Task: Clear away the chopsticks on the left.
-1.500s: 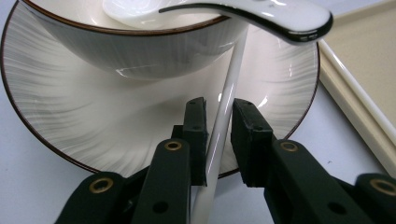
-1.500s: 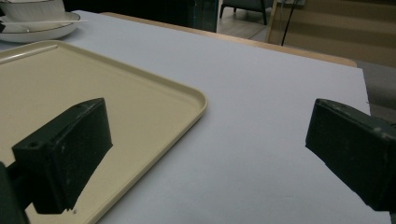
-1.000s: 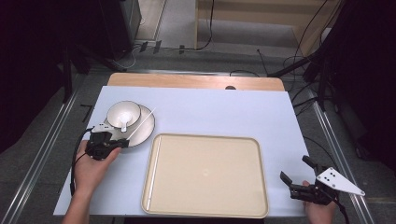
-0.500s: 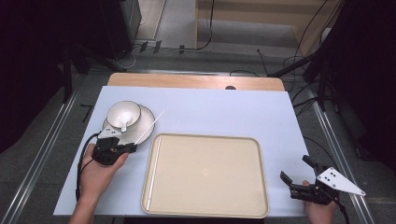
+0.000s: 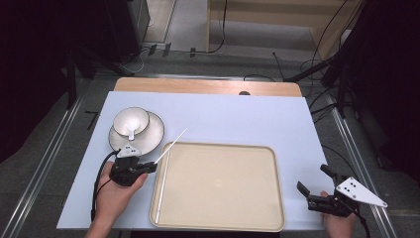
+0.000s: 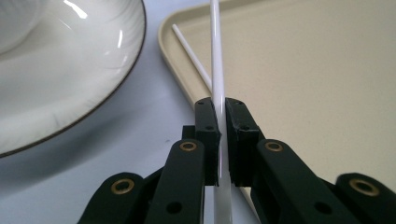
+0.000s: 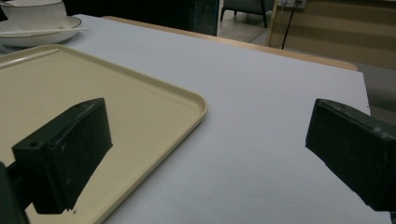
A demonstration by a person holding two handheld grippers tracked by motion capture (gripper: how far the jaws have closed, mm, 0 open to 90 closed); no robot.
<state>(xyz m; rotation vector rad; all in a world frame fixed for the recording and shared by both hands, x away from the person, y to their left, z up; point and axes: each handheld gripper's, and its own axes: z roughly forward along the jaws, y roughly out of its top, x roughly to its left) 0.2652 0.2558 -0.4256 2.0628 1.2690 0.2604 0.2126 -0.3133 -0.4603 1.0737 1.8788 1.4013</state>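
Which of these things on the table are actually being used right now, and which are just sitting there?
In use:
- left gripper, shut on a thin white chopstick
- second white chopstick, lying along the left rim of the tray
- beige rectangular plastic tray

Sitting idle, as far as I can judge:
- white bowl on a dark-rimmed white plate
- right gripper, open over the pale blue tabletop

Pale blue table (image 5: 237, 119) with beige tray (image 5: 223, 183) and plate (image 5: 151, 136).

plate (image 6: 70, 79) cut off, claw-held chopstick's (image 6: 219, 93) ends cropped
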